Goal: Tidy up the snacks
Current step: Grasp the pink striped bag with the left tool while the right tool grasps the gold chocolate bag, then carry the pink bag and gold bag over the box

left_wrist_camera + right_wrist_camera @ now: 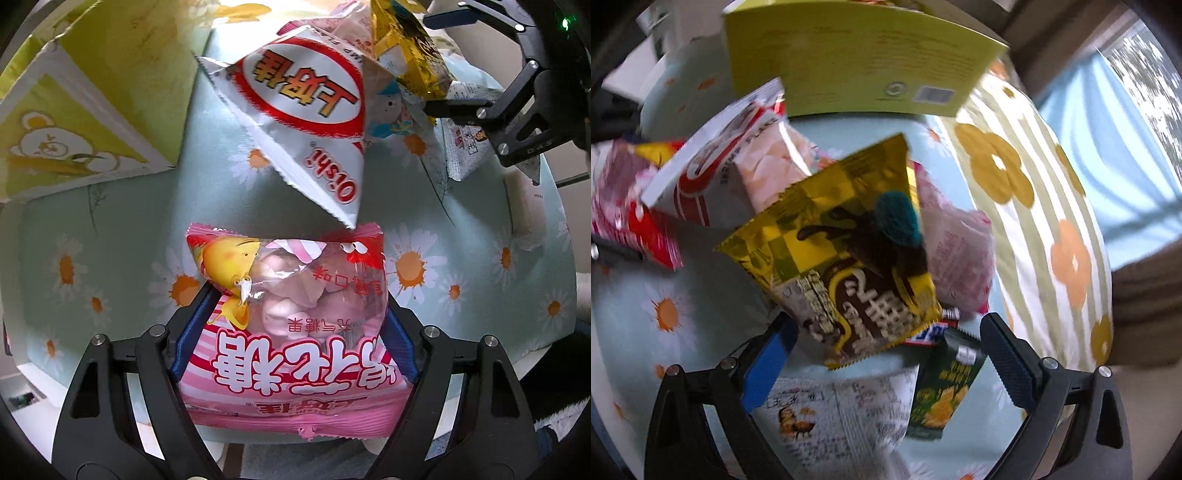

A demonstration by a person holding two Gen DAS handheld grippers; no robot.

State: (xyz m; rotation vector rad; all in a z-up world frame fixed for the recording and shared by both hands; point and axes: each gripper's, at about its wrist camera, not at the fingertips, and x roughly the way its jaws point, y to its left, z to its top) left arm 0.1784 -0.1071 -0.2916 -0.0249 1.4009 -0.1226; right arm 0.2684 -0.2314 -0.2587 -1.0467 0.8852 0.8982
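Note:
My left gripper (291, 295) is shut on a pink marshmallow bag (291, 332), held just above the daisy tablecloth (110, 229). Beyond it lies a white and red Oishi shrimp flake bag (306, 110), also in the right wrist view (713, 162). My right gripper (890, 332) is open over a yellow and brown snack bag (849, 258); it shows at the top right of the left wrist view (476, 70). Under the yellow bag lie a green chip packet (945, 391), a white packet with a rooster (842, 413) and a pale pink bag (956, 258).
A yellow-green box with a bear print (77, 110) stands at the far left of the table; in the right wrist view it (857, 59) is behind the pile. A flowered cushion (1045, 192) lies to the right. The pink bag shows at far left (628, 206).

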